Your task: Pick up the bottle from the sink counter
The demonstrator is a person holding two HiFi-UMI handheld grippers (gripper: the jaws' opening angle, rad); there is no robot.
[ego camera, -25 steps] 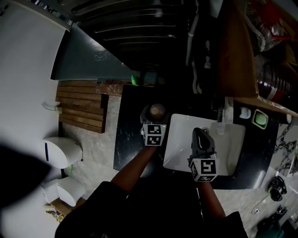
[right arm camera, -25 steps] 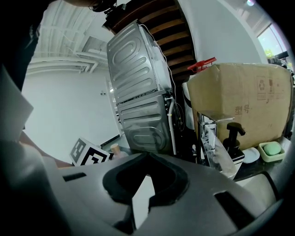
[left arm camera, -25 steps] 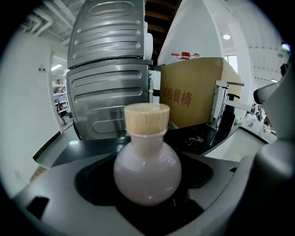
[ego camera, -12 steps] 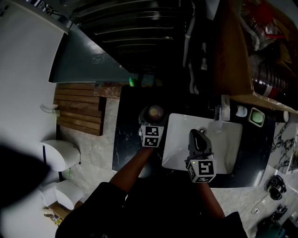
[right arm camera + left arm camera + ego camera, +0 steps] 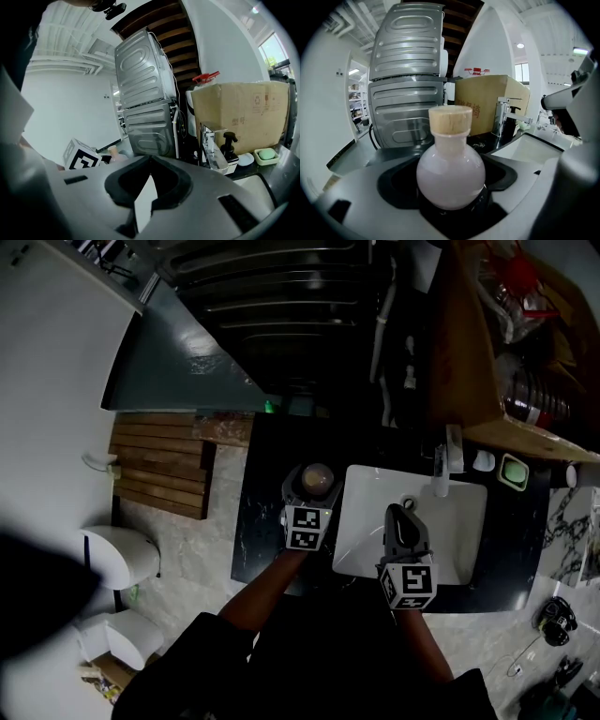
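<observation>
The bottle (image 5: 450, 173) is a round pale pink flask with a cork stopper. It stands upright between the jaws of my left gripper (image 5: 450, 199), which is shut on its bulb. In the head view the bottle (image 5: 317, 478) is over the black counter (image 5: 258, 521), just left of the white sink (image 5: 455, 554). My right gripper (image 5: 405, 517) hangs over the sink, shut and holding nothing. Its jaws (image 5: 149, 187) show only a thin slit between them. The bottle's top (image 5: 115, 153) also peeks out past the left gripper's marker cube (image 5: 79, 157).
A chrome faucet (image 5: 209, 150), a black pump dispenser (image 5: 229, 149) and a green soap dish (image 5: 266, 154) line the sink's back edge. A cardboard box (image 5: 239, 112) and a tall ribbed metal appliance (image 5: 408, 84) stand behind the counter. A toilet (image 5: 122, 554) is on the floor at left.
The bottle stays in my left gripper and the right gripper keeps its place over the sink. Both have shifted only slightly in the picture as the head view moved.
</observation>
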